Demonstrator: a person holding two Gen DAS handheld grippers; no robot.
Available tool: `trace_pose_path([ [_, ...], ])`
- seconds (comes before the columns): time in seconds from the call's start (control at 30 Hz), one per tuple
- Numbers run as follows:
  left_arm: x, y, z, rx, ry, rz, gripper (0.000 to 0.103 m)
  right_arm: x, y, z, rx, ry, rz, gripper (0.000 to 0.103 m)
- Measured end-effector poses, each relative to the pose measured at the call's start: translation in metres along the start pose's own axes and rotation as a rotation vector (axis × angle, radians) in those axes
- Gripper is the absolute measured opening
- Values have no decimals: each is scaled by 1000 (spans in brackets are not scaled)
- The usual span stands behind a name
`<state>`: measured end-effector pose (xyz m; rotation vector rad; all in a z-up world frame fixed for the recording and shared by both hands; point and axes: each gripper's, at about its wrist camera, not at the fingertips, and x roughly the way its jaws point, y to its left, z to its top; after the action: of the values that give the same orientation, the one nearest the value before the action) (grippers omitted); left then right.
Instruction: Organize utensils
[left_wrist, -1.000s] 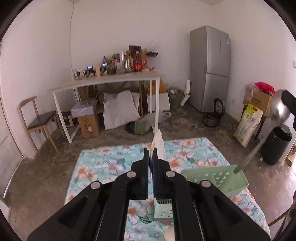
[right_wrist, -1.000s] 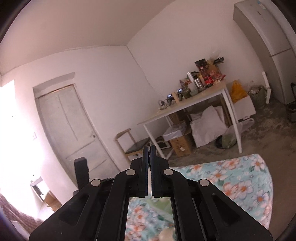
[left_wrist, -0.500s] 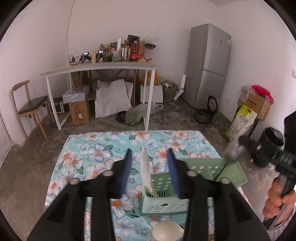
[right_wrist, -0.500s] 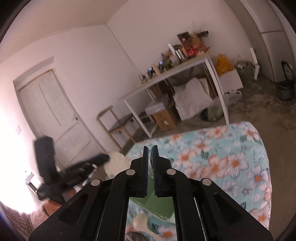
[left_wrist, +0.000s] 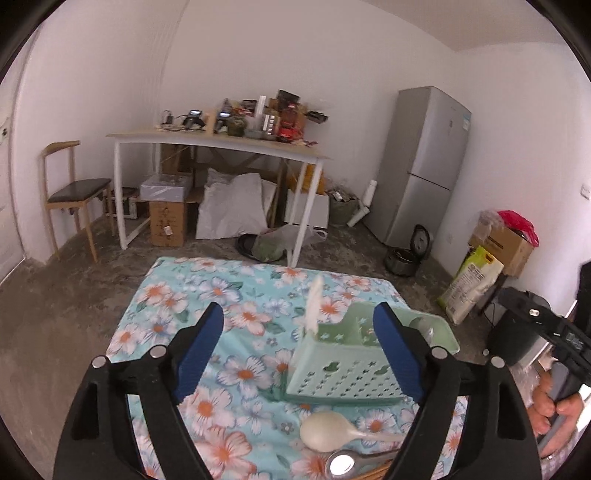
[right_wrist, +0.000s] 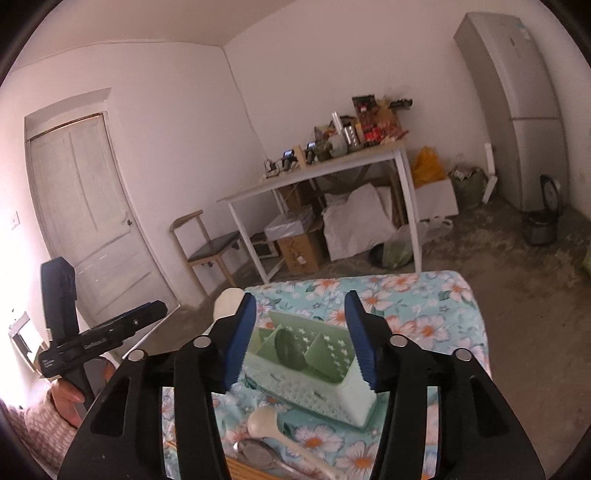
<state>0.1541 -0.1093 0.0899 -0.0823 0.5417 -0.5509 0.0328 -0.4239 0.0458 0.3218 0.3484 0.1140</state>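
A pale green perforated utensil caddy (left_wrist: 343, 365) (right_wrist: 325, 373) stands on the flowered tablecloth. In it stand a white rice paddle (left_wrist: 314, 306) (right_wrist: 229, 301) and a metal ladle (right_wrist: 290, 349), its bowl showing above the dividers. My left gripper (left_wrist: 297, 314) hangs short of the caddy, jaws opening wide, nothing between the pads. My right gripper (right_wrist: 299, 299) hovers over the caddy, jaws opening too, holding nothing. On the cloth near me lie a white spoon (left_wrist: 325, 430) (right_wrist: 264, 419) and a metal spoon (left_wrist: 341, 463) (right_wrist: 258, 452).
A wooden piece (right_wrist: 240, 467) lies at the table's near edge beside the spoons. A person's hand (left_wrist: 554, 406) holds the right gripper's handle at the right. Beyond the table are a cluttered white desk (left_wrist: 221, 140), a chair (left_wrist: 74, 188) and a fridge (left_wrist: 424, 166).
Both grippers were shut, the left on the white paddle, the right on the ladle. Both have opened and let go, leaving paddle and ladle in the caddy. The left drew back leftward.
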Motion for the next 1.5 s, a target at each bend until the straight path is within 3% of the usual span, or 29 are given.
trace_pose_path([
  [0.13,-8,8,-17,-26,26,3,90,-15,7,-25,23,42,-2,54],
  [0.27,-3,9,-46,-21,140,-38,97,-9,11,-55,56,146,-20,54],
  [0.5,10,9,-91,-54,301,-118,97,11,13,-106,150,294,-35,54],
  [0.67,16,19,-105,-100,379,-154,97,24,21,-128,163,366,-51,54],
  [0.83,13,29,-110,-132,387,-200,97,28,28,-141,147,398,-82,54],
  [1.37,43,0,-114,-11,452,-268,97,36,22,-156,220,431,-93,54],
  [1.43,48,-2,-116,-7,448,-283,95,36,18,-155,225,429,-93,54],
  [1.5,56,-4,-119,-11,460,-298,85,36,15,-153,226,426,-94,54],
])
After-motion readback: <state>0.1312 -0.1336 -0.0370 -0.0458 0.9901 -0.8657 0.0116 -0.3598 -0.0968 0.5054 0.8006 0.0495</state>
